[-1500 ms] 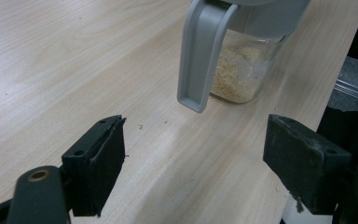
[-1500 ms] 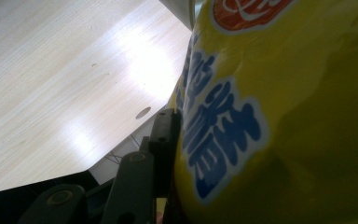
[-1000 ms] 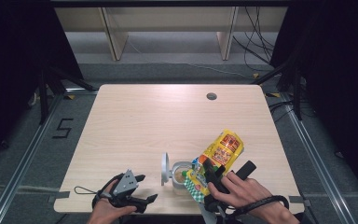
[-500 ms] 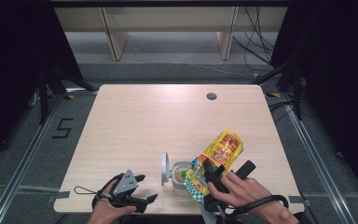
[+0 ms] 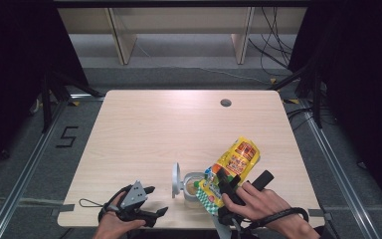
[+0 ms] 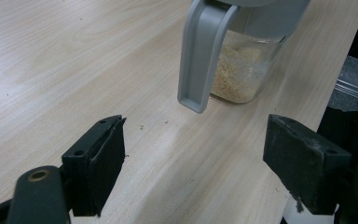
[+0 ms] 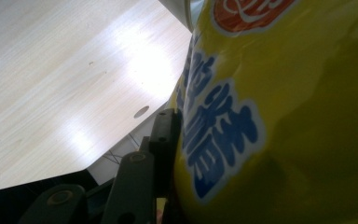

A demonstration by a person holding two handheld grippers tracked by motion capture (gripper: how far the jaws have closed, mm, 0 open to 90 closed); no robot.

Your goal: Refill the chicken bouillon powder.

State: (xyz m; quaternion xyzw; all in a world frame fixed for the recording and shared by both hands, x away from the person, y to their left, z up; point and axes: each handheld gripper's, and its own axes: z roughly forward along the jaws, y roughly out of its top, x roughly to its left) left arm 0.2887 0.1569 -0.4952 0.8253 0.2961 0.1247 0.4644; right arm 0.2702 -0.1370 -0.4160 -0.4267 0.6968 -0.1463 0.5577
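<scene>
Up close, blue script on yellow bag (image 7: 279,116).

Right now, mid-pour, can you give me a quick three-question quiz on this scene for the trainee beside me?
1. True or false: the left gripper is clamped on the jar's grey handle.
2. Multiple choice: what does the right gripper hold? A) a spoon B) a yellow bag C) the jar's lid
3. Fill in: the bag is tilted with its lower end over the open ____.

Key
1. False: its jaws stand open and apart from the handle, with bare table between them.
2. B: one jaw presses against the bag's printed side in the right gripper view.
3. jar, which has pale crumbs in its bottom.
</scene>
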